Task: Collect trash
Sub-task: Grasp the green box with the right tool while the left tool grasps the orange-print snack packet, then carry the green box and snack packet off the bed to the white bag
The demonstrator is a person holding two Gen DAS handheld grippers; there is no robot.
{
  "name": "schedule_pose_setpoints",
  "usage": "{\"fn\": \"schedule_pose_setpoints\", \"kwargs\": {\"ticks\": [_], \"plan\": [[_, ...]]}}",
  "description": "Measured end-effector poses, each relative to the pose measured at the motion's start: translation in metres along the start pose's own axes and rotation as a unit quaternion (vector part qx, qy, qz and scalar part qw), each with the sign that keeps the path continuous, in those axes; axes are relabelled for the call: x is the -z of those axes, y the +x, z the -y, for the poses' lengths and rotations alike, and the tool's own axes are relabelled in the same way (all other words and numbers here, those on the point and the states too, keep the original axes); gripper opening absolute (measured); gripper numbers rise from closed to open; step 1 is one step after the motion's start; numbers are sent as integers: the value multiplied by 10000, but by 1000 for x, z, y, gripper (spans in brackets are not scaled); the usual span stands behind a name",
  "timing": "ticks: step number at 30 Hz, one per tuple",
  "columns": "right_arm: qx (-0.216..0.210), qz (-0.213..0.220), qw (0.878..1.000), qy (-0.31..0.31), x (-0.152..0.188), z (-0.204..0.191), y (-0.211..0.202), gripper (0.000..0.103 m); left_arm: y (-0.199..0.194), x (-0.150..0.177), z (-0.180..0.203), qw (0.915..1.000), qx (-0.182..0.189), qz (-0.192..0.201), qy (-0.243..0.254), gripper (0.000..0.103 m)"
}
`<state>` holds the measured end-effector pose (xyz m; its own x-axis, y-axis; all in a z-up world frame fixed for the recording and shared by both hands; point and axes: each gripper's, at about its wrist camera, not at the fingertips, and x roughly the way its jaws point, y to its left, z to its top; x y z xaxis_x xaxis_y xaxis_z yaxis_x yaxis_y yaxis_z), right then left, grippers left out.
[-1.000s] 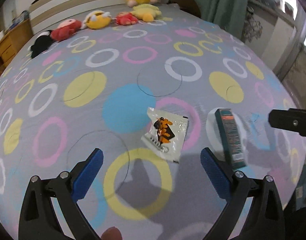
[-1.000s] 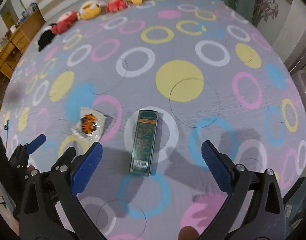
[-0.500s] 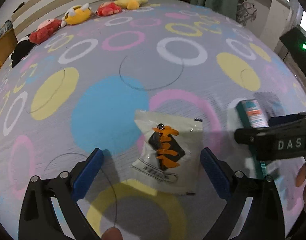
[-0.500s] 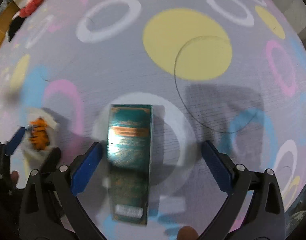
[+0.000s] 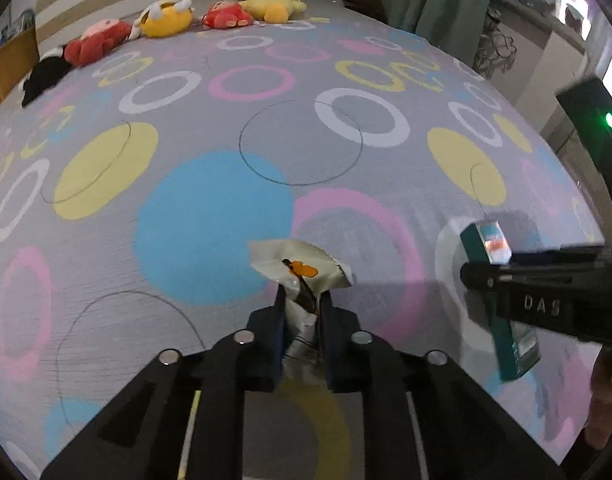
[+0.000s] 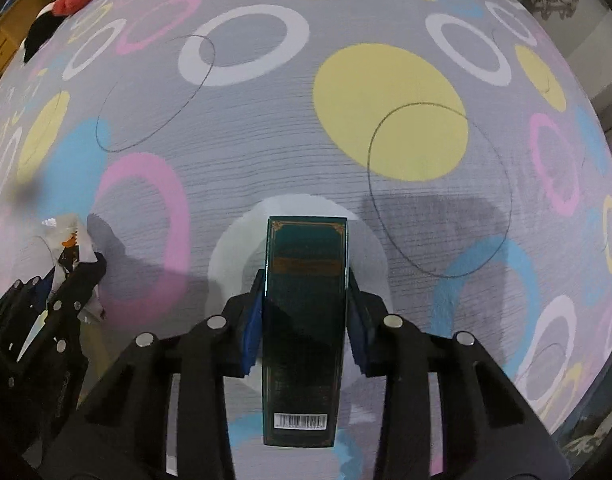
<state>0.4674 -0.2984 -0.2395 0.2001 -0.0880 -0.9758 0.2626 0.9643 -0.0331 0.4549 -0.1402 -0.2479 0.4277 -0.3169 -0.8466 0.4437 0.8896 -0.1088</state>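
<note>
The crumpled white snack wrapper (image 5: 302,276) is pinched upright in the clenched left tool (image 5: 302,320), just above the circle-patterned bed (image 5: 210,216). Beside it, the right tool (image 6: 306,312) grips the dark green box (image 6: 306,320) by its long sides. Plush toys (image 5: 166,20) line the bed's far edge.

We squeeze the green box (image 6: 306,300) between the blue pads of our right gripper (image 6: 306,320). It points away from us over the bedspread (image 6: 266,152). Far left, our left gripper (image 6: 72,276) pinches the white wrapper (image 6: 68,240).
</note>
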Motion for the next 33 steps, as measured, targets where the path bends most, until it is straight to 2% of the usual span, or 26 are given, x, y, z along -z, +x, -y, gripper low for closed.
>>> {"fn": "schedule_pose_setpoints", "kwargs": {"ticks": [3, 20, 23, 33], "plan": [[-11, 117, 9999, -18, 5, -2, -3, 35, -8, 6, -1, 9999, 62, 10, -145, 13], [-204, 346, 9992, -61, 59, 6, -38, 35, -60, 57, 2, 9997, -26, 124, -212, 13], [-224, 424, 9987, -157, 56, 6, -43, 35, -74, 65, 5, 9995, -11, 200, -240, 13], [-456, 749, 9955, -362, 113, 14, -93, 35, -130, 96, 22, 9987, 30, 391, -315, 13]]}}
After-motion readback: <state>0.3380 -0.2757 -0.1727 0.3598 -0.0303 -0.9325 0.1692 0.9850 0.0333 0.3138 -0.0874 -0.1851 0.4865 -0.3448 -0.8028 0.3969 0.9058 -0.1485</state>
